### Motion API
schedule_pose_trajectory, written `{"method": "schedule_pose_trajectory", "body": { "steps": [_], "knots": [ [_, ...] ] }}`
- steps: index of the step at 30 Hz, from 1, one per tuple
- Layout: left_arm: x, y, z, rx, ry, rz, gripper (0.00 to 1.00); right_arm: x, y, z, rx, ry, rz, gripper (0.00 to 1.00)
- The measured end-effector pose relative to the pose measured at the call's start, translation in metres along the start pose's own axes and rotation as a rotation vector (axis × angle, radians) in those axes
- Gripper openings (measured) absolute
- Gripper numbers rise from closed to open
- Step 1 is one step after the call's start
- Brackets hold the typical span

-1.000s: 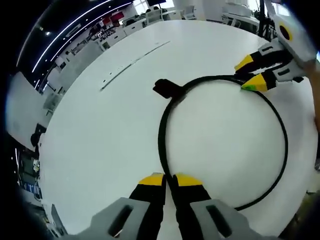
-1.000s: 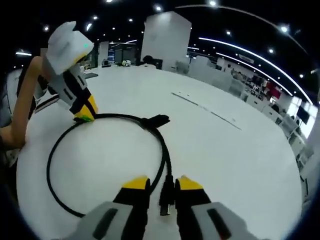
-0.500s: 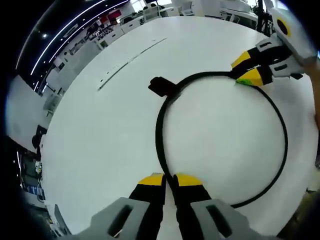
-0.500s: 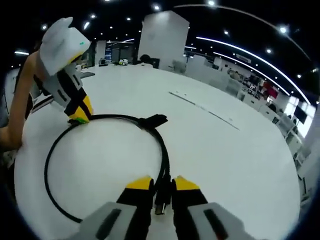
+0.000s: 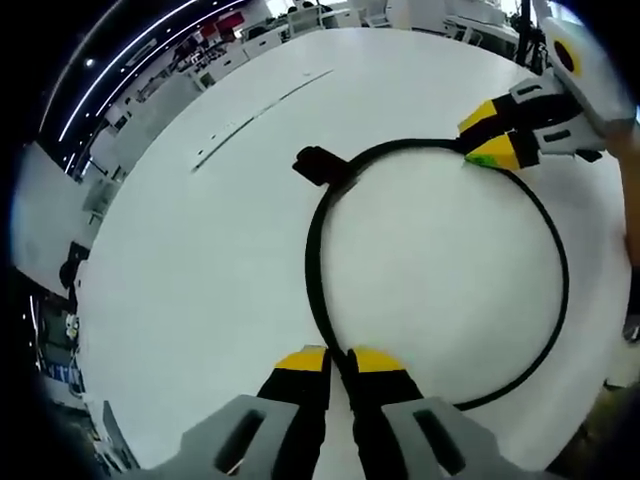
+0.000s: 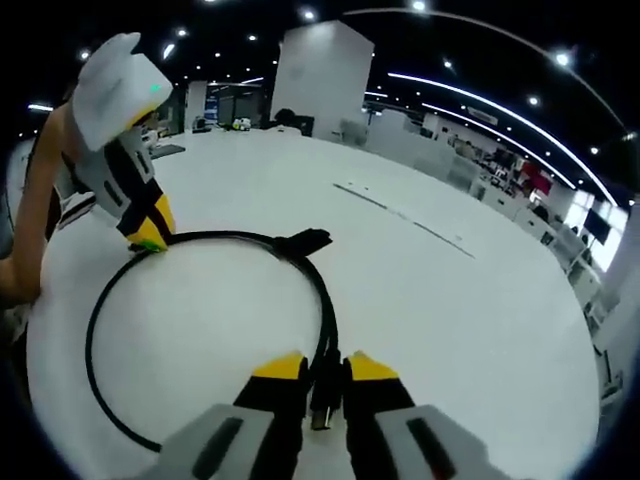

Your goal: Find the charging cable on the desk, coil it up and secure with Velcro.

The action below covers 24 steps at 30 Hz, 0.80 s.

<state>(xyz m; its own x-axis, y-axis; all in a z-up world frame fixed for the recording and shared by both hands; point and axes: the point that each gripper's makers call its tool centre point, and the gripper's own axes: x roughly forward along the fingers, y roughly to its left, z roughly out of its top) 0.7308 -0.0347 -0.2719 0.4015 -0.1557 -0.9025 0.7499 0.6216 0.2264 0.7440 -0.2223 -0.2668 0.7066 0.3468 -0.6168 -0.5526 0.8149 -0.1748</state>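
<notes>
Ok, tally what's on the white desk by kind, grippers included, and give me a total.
Black charging cable, laid in one loop: 1
Velcro strap on the cable: 1
Grippers with yellow-tipped jaws: 2, the left gripper and the right gripper
Total: 4

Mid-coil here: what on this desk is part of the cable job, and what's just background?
Job:
- black charging cable looped in one ring
- black Velcro tab on the loop
- left gripper and right gripper, both pinching the cable

Background:
- round white desk
- thin seam line across the desk
</notes>
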Motion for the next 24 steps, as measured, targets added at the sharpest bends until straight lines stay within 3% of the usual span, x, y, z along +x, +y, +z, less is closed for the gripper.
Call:
{"method": "schedule_pose_trajectory", "body": {
  "steps": [8, 24],
  "knots": [
    [0.0006, -0.0021, 0.0006, -0.021, -0.003, -0.015, 0.08, -0.0006, -0.0016, -0.0008, 0.021, 0.009, -0.010, 0.16],
    [0.0004, -0.0031, 0.0022, -0.004, -0.092, -0.105, 0.09, -0.0018, -0.0012, 0.0004, -0.076, -0.024, -0.007, 0.17]
  ]
}}
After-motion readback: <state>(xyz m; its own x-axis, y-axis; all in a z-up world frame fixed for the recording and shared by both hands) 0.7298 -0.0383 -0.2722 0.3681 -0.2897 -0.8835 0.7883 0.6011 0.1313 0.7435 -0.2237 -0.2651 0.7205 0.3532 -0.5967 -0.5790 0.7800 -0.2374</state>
